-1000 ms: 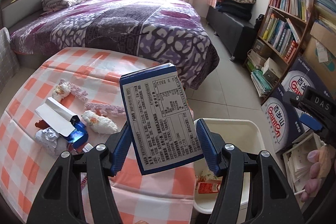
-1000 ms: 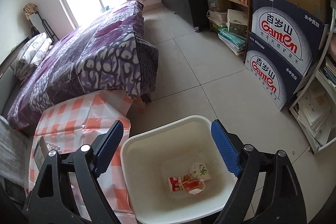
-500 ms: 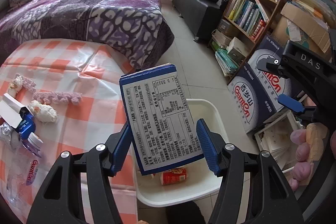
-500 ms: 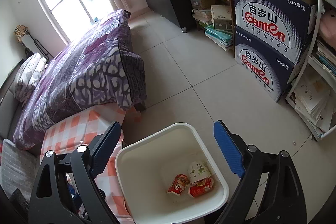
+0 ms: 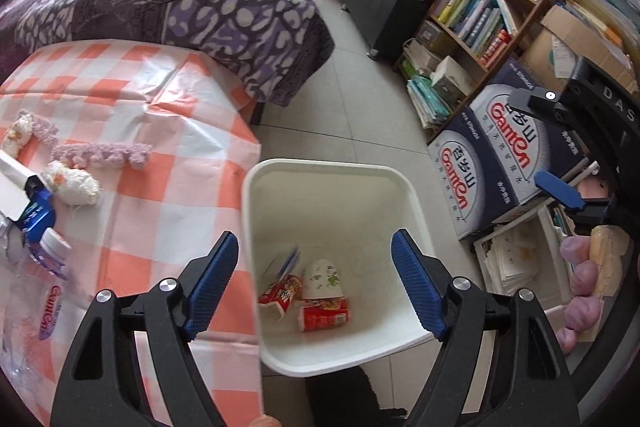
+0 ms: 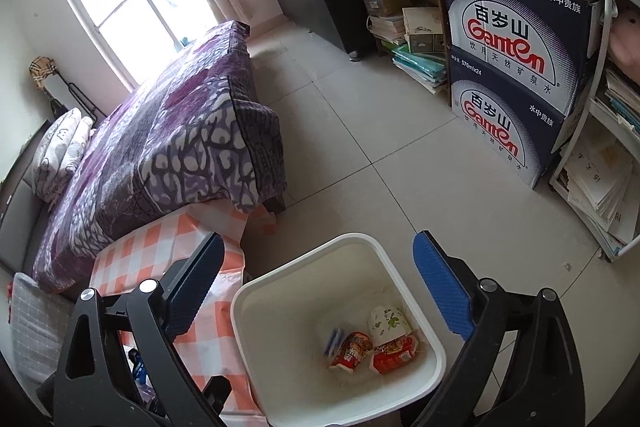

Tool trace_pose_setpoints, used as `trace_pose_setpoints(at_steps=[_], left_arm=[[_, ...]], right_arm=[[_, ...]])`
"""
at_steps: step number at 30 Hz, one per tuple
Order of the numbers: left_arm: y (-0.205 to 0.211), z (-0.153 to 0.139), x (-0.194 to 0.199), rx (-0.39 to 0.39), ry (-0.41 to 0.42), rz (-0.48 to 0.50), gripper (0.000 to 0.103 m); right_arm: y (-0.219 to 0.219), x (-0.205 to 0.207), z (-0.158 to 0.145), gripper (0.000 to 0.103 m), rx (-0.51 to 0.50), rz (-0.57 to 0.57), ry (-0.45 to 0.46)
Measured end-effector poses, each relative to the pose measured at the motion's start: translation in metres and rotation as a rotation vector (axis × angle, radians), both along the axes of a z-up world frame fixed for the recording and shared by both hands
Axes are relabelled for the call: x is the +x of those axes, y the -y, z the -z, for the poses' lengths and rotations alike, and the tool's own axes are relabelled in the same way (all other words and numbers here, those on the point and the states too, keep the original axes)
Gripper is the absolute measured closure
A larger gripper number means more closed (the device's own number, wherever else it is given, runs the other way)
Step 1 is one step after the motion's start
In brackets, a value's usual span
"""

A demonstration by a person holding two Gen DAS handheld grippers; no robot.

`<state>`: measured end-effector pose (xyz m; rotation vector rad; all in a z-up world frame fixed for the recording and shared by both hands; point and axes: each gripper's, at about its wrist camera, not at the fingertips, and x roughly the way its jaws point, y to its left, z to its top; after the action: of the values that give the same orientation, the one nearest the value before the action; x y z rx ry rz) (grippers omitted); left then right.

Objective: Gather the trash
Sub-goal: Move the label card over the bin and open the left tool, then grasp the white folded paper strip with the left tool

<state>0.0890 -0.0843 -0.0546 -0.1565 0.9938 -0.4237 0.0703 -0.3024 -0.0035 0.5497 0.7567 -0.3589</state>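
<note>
The left tool [image 5: 312,283] is hanging over the white bin [image 5: 320,171] with its jaws spread apart and nothing between them; they have just been opening. The blue-and-white box [image 5: 286,261] is lying blurred inside the bin, against its wall nearest the surface, beside a red wrapper [image 5: 280,295], a red carton [image 5: 324,315] and a small white cup [image 5: 322,277] on the bin floor. The right tool [image 6: 316,287] is also hovering above the bin [image 6: 248,303], its jaws standing wide and empty, and they too have just been opening. The bin is standing on the tiled floor just beside the edge of the checked surface [image 5: 160,187]. More trash is waiting on the surface near its left edge: a crumpled white tissue [image 5: 72,183], a strip of purple fluffy material [image 5: 102,153] and a clear plastic bottle [image 5: 44,291].
</note>
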Motion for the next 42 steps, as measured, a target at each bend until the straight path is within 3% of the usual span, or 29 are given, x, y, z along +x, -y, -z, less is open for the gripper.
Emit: trace_pose_setpoints(at_steps=[7,14,21,25,29,42], left_arm=[[-0.049,0.003,0.009,0.116,0.006,-0.12,0.026],[-0.132,0.007,0.031,0.209,-0.042,-0.364,0.026],[-0.227,0.012,0.053,0.119,-0.13,-0.627,0.026],[-0.27,0.023,0.059,0.073,-0.213,-0.711,0.026],[-0.303,0.04,0.06,-0.066,-0.283,-0.756,0.026],[-0.311,0.077,0.104,-0.134,-0.326,-0.839,0.026]], right_arm=[[-0.028,0.011,0.008,0.008,0.006,-0.068,-0.039],[-0.066,0.024,0.014,0.007,-0.002,-0.155,-0.076],[-0.102,0.036,0.019,0.007,0.001,-0.23,-0.099],[-0.12,0.043,0.023,0.007,0.01,-0.271,-0.116],[-0.141,0.05,0.025,0.007,0.019,-0.324,-0.127],[-0.172,0.064,0.044,0.007,0.074,-0.37,-0.185]])
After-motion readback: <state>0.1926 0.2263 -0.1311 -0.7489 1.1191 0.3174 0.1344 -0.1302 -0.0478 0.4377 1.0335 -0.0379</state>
